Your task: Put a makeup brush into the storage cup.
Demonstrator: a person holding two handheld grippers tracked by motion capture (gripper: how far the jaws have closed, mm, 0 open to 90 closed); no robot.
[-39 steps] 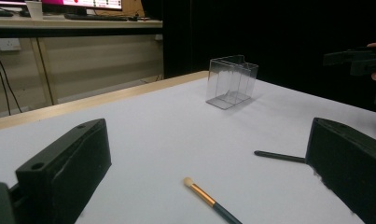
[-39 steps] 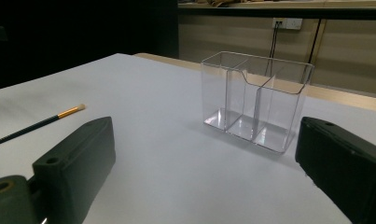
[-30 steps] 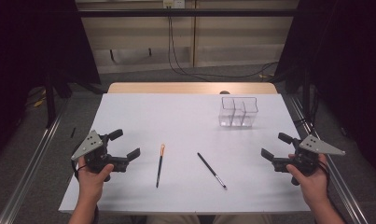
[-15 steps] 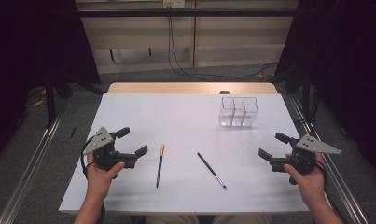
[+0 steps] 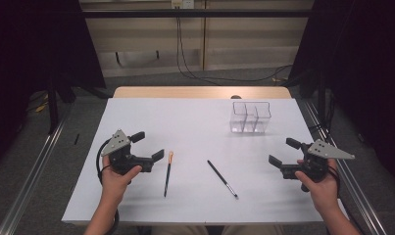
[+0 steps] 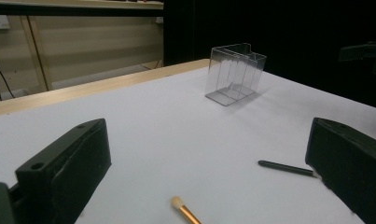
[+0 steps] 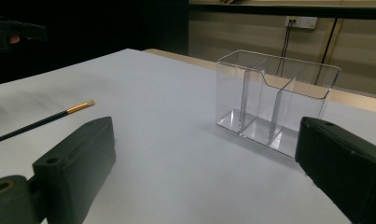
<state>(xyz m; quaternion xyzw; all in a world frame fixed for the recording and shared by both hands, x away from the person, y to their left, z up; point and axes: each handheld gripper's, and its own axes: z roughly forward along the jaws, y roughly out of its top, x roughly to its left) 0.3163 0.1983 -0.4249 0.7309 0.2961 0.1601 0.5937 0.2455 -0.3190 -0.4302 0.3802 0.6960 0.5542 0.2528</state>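
Your left gripper (image 5: 147,147) has travelled in from the left edge of the white table (image 5: 195,127) over the past second and now sits just beside the gold-ferruled makeup brush (image 5: 167,173), its nearer jaw tip close to the brush's pale bristle head but not touching it. The jaws stand wide apart with nothing between them. In the left gripper view, the bristle tip of that brush (image 6: 184,211) lies low between your jaws, and the thin black brush (image 6: 284,168) shows beside the right-hand jaw.

Your right gripper (image 5: 283,151) has barely shifted; it holds near the right edge of the table, jaws likewise spread wide and empty, well apart from both brushes. Your hand on it (image 5: 322,188) rests at the table's near right corner.

Neither brush has moved. The gold-ferruled brush lies nearly lengthwise towards you, bristles at the far end; the thin black brush (image 5: 222,178) lies diagonally to its right, its small tip towards the near right. The two are apart from each other.

The clear three-compartment organiser (image 5: 250,117) stands upright in the far right part of the table, unchanged, and its compartments look empty in the right gripper view (image 7: 274,105), where the gold-ferruled brush (image 7: 45,120) shows off to the left.
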